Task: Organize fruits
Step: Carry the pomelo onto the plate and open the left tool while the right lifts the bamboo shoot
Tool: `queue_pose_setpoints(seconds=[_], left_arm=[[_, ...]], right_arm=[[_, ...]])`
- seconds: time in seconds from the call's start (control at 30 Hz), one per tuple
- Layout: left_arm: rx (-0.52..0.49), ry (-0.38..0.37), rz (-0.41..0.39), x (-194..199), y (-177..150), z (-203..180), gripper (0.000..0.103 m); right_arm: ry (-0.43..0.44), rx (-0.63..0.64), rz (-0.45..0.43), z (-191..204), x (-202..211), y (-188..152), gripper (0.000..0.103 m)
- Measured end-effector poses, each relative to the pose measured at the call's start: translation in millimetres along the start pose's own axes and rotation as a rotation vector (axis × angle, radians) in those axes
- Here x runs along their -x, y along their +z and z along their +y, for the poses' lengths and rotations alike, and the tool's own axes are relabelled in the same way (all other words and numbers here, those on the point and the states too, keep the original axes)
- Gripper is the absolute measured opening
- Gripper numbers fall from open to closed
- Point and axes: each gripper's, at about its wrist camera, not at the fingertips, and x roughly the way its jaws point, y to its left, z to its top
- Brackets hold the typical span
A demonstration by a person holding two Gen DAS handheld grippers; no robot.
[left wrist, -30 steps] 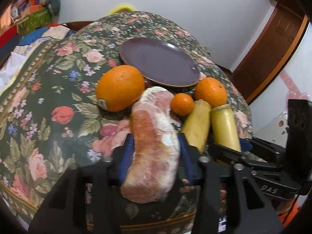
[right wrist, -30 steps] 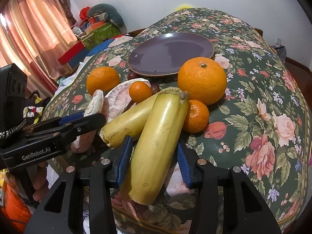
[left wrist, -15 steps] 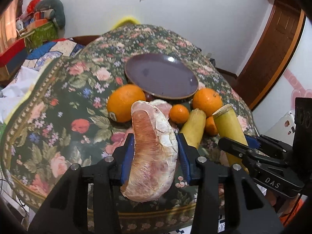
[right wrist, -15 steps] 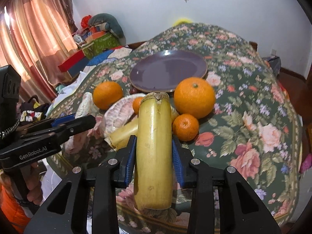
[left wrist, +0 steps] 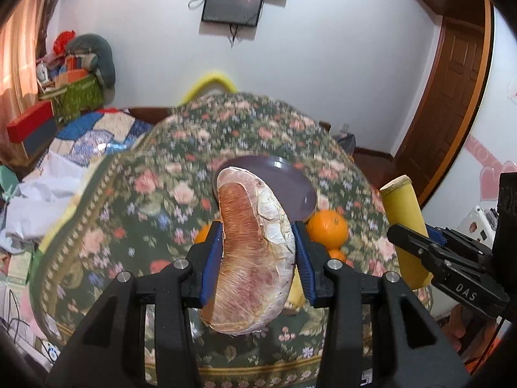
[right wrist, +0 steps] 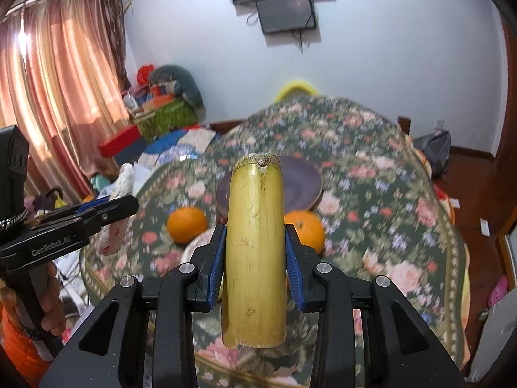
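Item, carry step: left gripper (left wrist: 258, 255) clamped on pomelo segment (left wrist: 253, 252), frame centre; right gripper (right wrist: 254, 258) clamped on yellow cane piece (right wrist: 253, 252), frame centre; both aloft; next move, judged: lower onto purple plate (right wrist: 300, 181) beyond, release gently.

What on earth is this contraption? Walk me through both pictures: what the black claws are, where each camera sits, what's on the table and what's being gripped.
No robot here: a person holds a two-finger gripper in each hand, and each carries a fisheye camera looking along its fingers.

The left camera shows the left gripper shut on a peeled pomelo segment, lifted above the table. The right gripper shows at its right edge.

The right camera shows the right gripper shut on a yellow sugarcane piece, also lifted.

Below lies a floral tablecloth with an empty purple plate and oranges, one nearer the plate. Parts of the pile are hidden behind the held items.
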Motion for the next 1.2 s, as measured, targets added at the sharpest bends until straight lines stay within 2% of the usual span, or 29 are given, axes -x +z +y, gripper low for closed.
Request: queue_pose_setpoints(seconds=[0.33,0.57,0.9,1.2], left_arm=[[-0.029,0.015,-0.081,1.0,34.7,-7.2,0.042],[-0.04,0.018,-0.113,-15.5,54.3,-13.4,0.042],[-0.047,0.028,-0.075,-64.6,69.5,-7.4,0.042],[-0.04,0.057,-0.017,-117.2,74.8,4.3,0.042]], right_arm=[[-0.041,0.025,-0.109,-7.9,6.8,31.2,0.031],[-0.041,0.03,-0.133,-13.3,-5.4,47.1,0.031],[-0.042,0.022,-0.131,-25.1,-37.3,62.6,0.031],[-0.046,0.025,-0.07,-37.3,-78.3,69.4,0.031]])
